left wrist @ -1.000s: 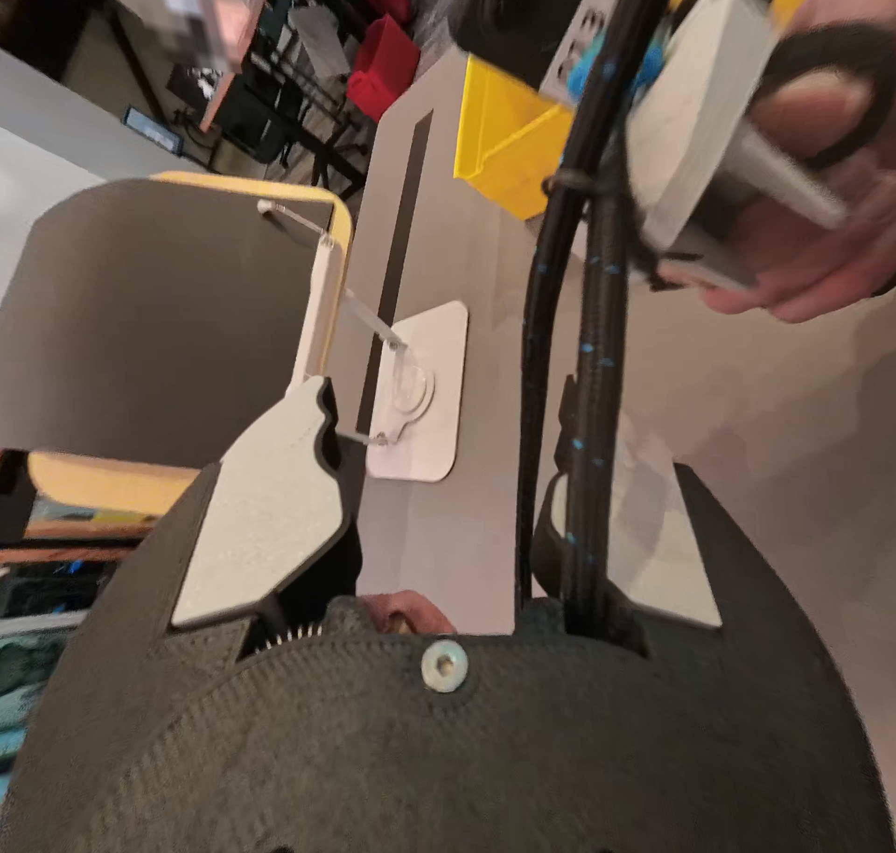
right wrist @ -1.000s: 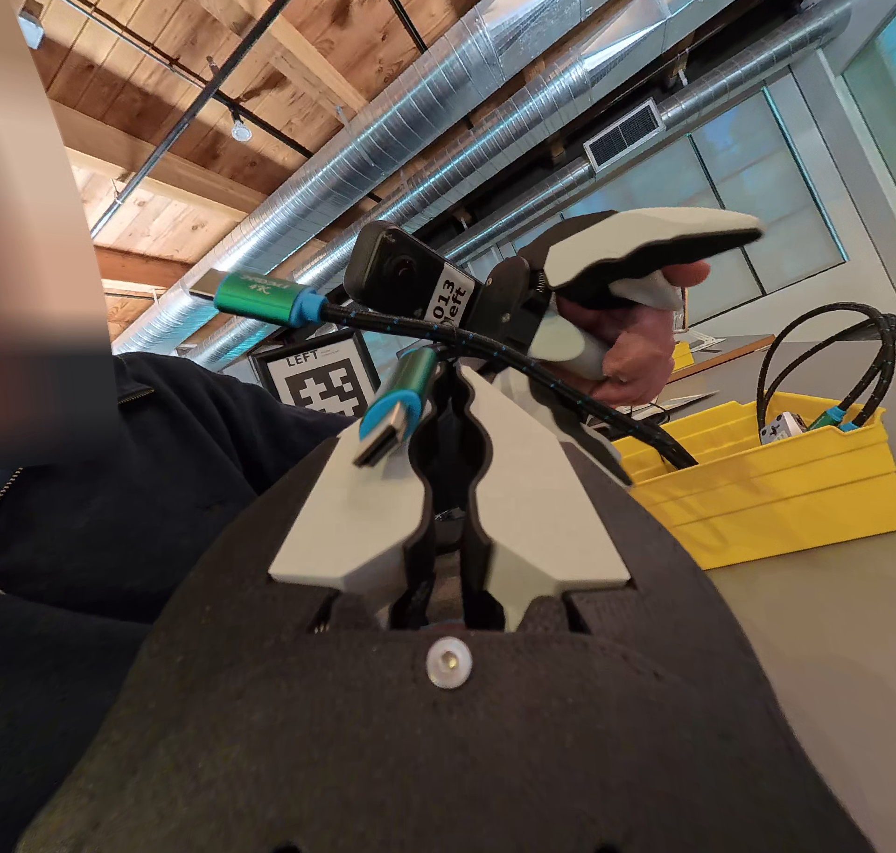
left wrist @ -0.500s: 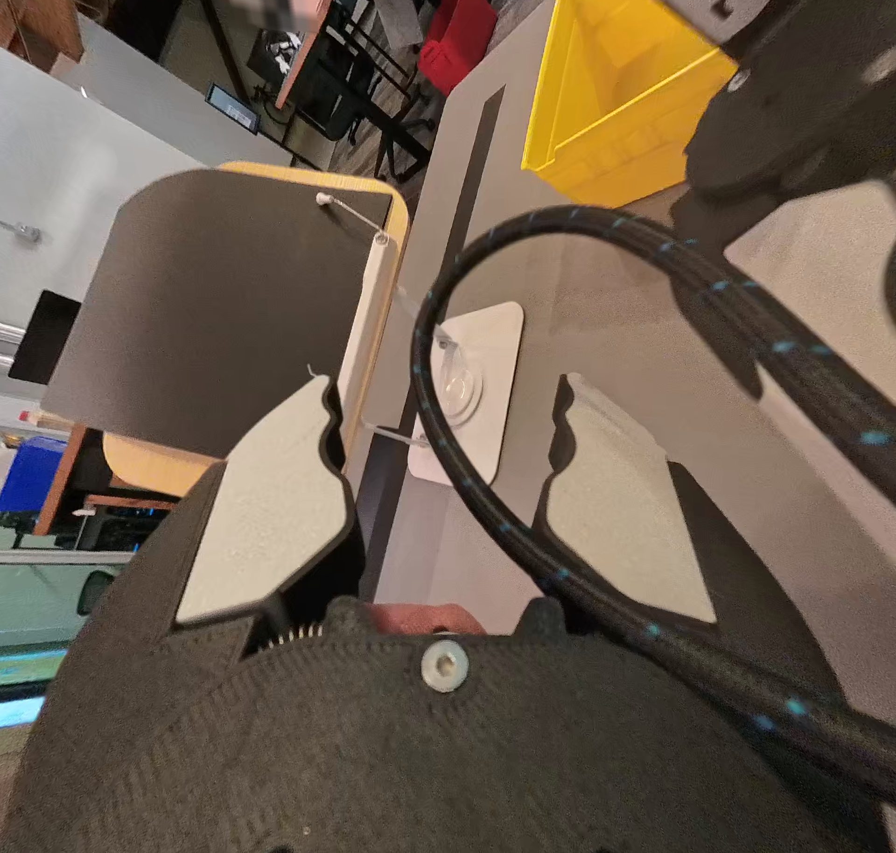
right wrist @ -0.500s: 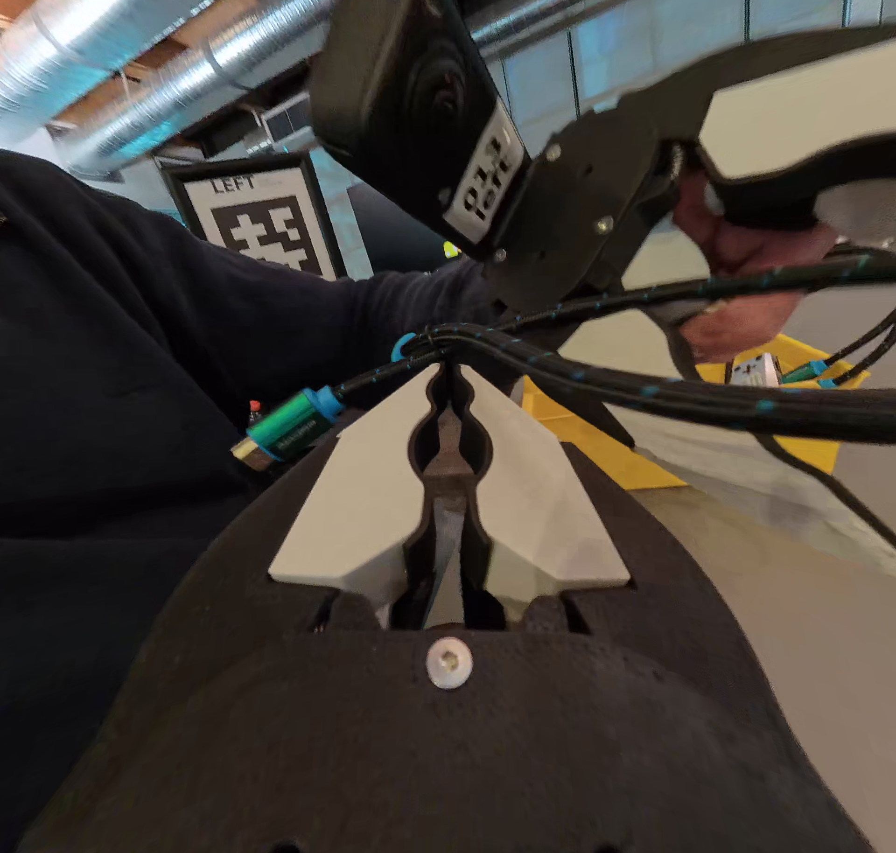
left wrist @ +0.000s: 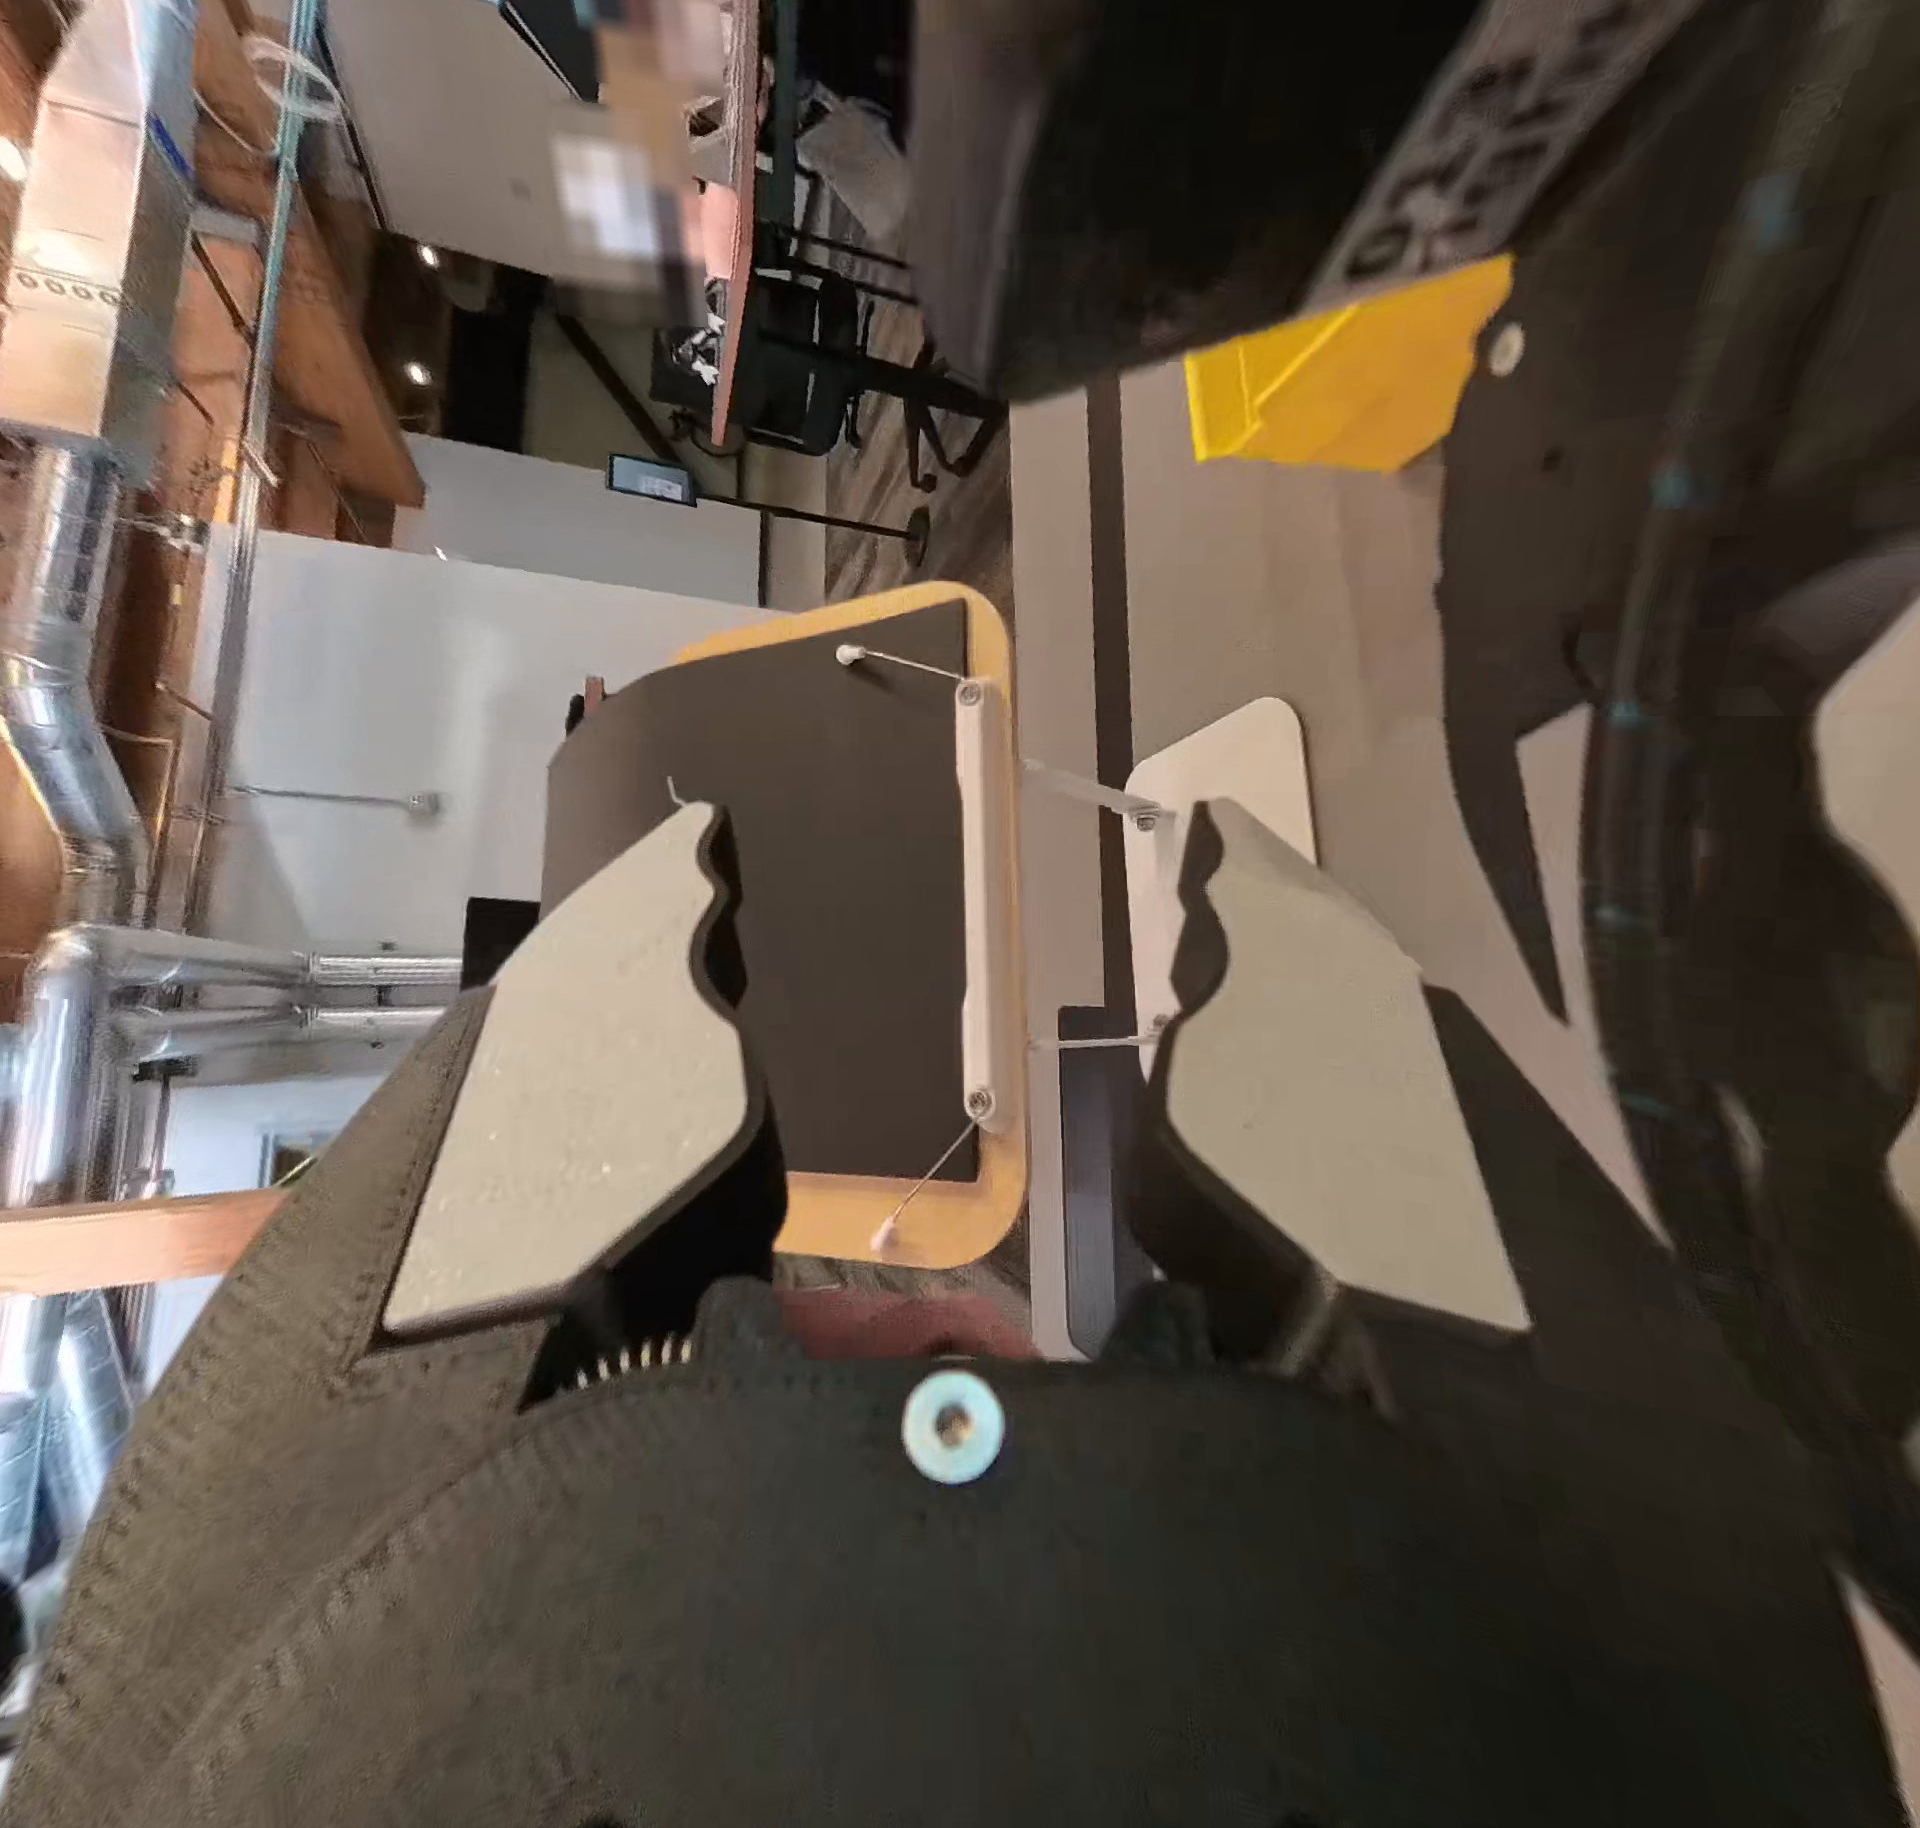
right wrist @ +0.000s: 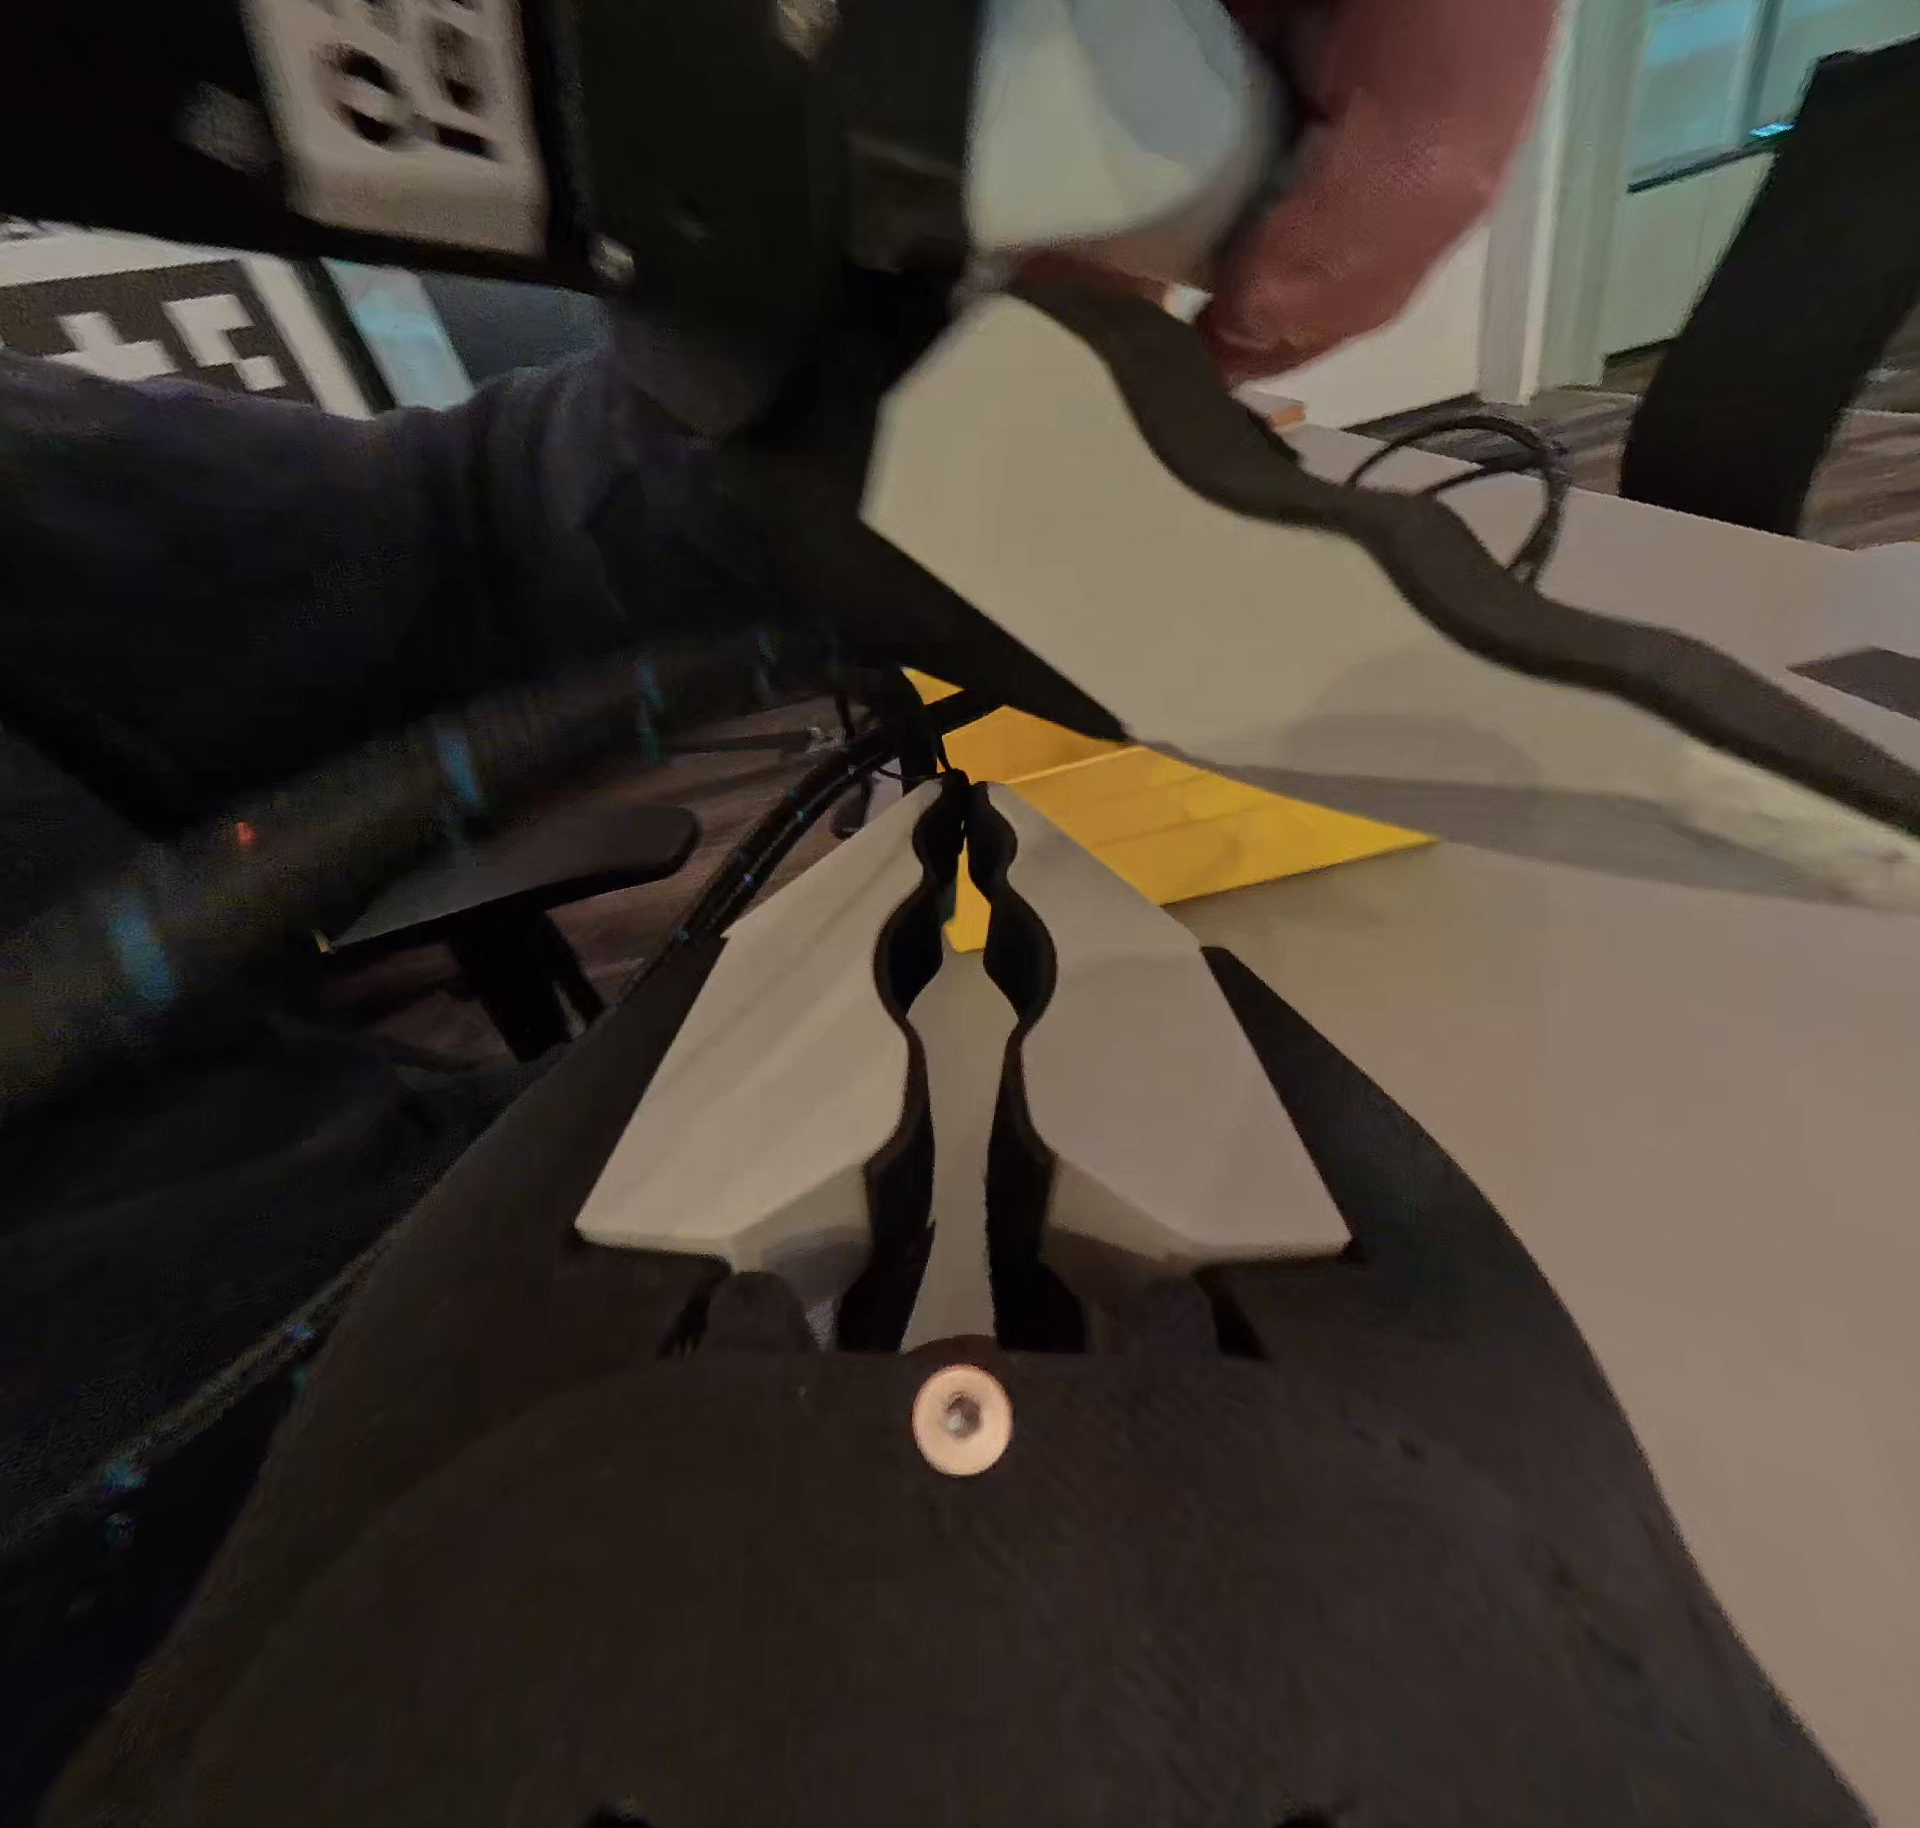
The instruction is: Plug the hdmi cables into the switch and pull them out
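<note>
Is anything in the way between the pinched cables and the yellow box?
Yes. The left gripper, open, reaches its finger across the yellow box, just past the right gripper pinching the cables. No switch shows.

Your left wrist view is rolled sideways — the grey table (left wrist: 1060, 490) stands as an upright band, ceiling ducts to the left — and looks along it past spread fingers toward the yellow bin (left wrist: 1340, 396). Your right wrist view sits low and close over the same table, facing the same bin (right wrist: 1174, 812). Each camera has the other gripper blurred and very near — right gripper (left wrist: 1714, 843), left gripper (right wrist: 1195, 552).
</note>
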Motion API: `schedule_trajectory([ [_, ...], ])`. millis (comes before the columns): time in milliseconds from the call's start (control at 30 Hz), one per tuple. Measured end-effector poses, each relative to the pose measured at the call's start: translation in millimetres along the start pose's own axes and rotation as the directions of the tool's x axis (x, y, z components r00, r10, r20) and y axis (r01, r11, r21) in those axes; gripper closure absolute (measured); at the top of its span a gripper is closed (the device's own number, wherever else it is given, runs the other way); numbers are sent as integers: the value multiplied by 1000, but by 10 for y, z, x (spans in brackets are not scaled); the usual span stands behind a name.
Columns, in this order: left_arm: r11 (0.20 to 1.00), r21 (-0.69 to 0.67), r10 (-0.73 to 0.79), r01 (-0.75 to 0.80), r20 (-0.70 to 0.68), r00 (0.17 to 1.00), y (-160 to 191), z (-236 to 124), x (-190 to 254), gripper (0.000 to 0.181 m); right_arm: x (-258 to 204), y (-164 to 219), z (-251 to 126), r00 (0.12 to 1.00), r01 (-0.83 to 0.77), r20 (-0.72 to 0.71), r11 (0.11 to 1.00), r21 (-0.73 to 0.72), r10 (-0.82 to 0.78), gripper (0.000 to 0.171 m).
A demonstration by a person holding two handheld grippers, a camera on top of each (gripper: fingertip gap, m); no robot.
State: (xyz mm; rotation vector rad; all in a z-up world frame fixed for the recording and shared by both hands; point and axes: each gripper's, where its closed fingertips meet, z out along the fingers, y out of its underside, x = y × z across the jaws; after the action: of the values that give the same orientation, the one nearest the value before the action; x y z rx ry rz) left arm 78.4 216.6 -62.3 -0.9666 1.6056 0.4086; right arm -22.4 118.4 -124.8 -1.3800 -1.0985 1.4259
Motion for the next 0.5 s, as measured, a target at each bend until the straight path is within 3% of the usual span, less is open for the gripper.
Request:
schedule_trajectory([
  [333,992,-33,-122,121,-36,992,-315,-33,64,95,323,0,-154,986,-13,-165,1000,26,17,171],
  [500,960,-38,-281,279,-149,948,-446,-146,130,95,415,10,-200,974,16,-227,1000,12,-13,171],
])
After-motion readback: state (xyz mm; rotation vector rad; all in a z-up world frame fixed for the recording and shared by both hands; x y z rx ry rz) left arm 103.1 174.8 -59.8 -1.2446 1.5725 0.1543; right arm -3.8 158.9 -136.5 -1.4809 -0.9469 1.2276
